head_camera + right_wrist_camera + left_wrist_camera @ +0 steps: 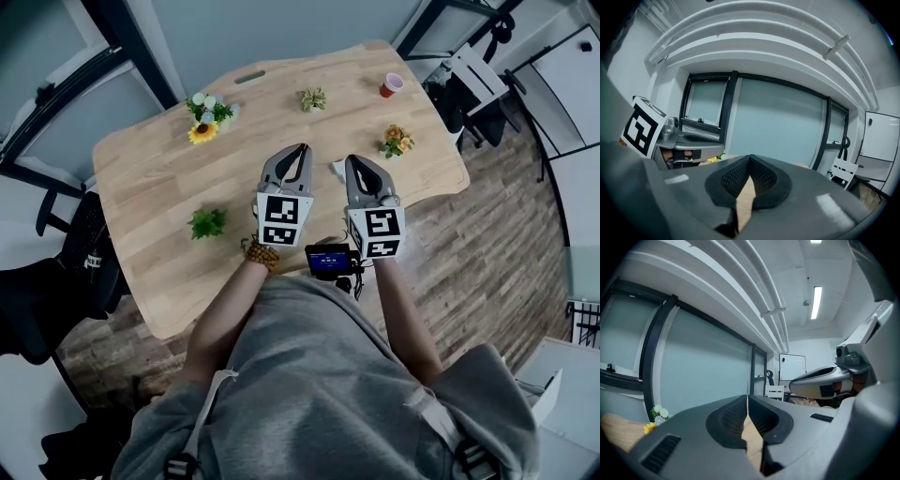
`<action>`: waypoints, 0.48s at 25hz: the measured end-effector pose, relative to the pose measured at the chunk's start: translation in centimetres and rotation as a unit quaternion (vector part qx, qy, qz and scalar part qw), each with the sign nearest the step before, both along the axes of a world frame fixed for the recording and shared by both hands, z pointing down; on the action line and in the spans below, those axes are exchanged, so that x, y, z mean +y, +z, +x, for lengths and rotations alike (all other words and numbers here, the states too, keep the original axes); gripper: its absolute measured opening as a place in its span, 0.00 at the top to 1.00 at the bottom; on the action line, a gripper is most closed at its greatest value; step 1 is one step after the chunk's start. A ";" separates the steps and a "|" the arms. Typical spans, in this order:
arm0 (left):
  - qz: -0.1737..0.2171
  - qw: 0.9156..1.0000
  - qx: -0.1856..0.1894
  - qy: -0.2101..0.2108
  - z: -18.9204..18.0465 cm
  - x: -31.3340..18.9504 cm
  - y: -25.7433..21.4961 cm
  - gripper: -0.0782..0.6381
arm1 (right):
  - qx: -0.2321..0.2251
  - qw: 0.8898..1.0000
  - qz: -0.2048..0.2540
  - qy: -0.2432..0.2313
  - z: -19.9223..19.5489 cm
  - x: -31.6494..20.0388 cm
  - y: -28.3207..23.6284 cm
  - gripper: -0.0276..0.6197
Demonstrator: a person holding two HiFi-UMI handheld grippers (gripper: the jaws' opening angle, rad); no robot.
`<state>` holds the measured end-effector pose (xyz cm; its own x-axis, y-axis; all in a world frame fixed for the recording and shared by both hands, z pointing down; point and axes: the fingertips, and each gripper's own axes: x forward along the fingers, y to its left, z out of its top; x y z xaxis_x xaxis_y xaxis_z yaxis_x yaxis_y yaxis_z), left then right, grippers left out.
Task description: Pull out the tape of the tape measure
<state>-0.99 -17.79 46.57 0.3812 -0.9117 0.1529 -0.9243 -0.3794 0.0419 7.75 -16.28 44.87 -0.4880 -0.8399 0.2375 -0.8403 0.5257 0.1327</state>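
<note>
Grasp not yet started: left gripper is hovering over table, jaws pressed together, empty. Pale thing, maybe the tape measure, is lying at 9 o'clock of right gripper, which is also closed on nothing. Next move, I judge: opening the jaws and lowering onto it.

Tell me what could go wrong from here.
Both the left tongs and right tongs are shut and empty, so they must open before any grab. They hang close side by side and may knock together. The white thing between them is too small to identify, so grabbing it may be wrong.
</note>
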 end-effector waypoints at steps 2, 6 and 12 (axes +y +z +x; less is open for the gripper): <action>-0.004 1.000 0.000 -0.004 -0.1 -0.1 0.3 0.87 | -0.002 1.000 -0.002 -0.003 -0.1 -0.2 0.2 0.94; -0.011 1.000 -0.001 -0.014 -0.4 -0.1 0.8 0.87 | 0.002 1.000 -0.014 -0.011 0.0 -0.5 1.0 0.94; -0.026 0.999 -0.002 -0.036 -1.3 -0.1 2.1 0.87 | 0.011 0.999 -0.025 -0.016 1.1 -2.1 2.5 0.95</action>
